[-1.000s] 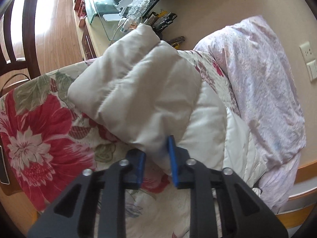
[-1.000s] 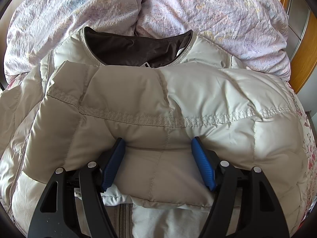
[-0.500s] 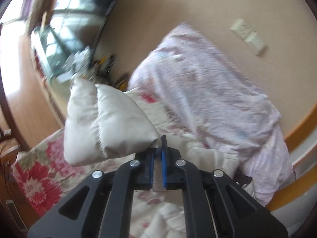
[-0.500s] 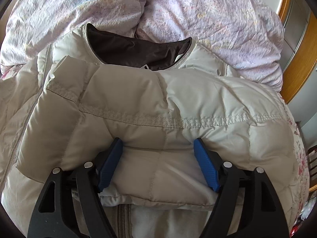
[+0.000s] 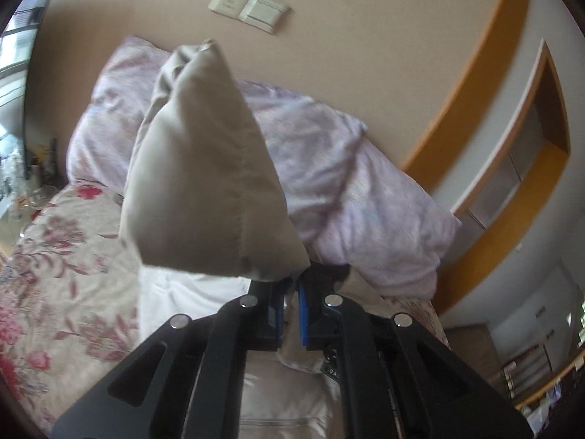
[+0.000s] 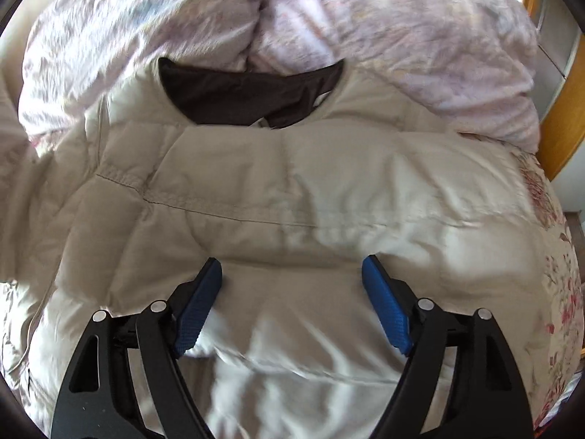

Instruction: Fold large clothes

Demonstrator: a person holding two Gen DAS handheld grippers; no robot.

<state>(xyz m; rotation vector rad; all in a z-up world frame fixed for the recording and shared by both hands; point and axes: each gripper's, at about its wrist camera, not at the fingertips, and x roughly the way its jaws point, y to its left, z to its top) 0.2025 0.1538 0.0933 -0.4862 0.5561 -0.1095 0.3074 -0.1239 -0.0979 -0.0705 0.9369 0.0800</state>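
A cream puffer jacket lies front up on the bed, its dark brown lining showing at the collar. One sleeve is folded across the chest. My right gripper hangs over that folded sleeve, its jaws opening. The puffy fabric lies between the blue pads, which no longer squeeze it. In the left wrist view my left gripper is shut on the end of the other sleeve. That sleeve is lifted off the bed and stands up in front of the camera. The jacket's body lies below it.
A crumpled lilac quilt is piled at the head of the bed behind the collar. A floral bedspread covers the mattress. Wall switches and an orange door frame are behind. A bedside surface with glassware stands far left.
My left gripper shut on the sleeve end, then swung it up and across towards the quilt, rolling as it went. The right jaws spread wider off the folded sleeve, barely moving.
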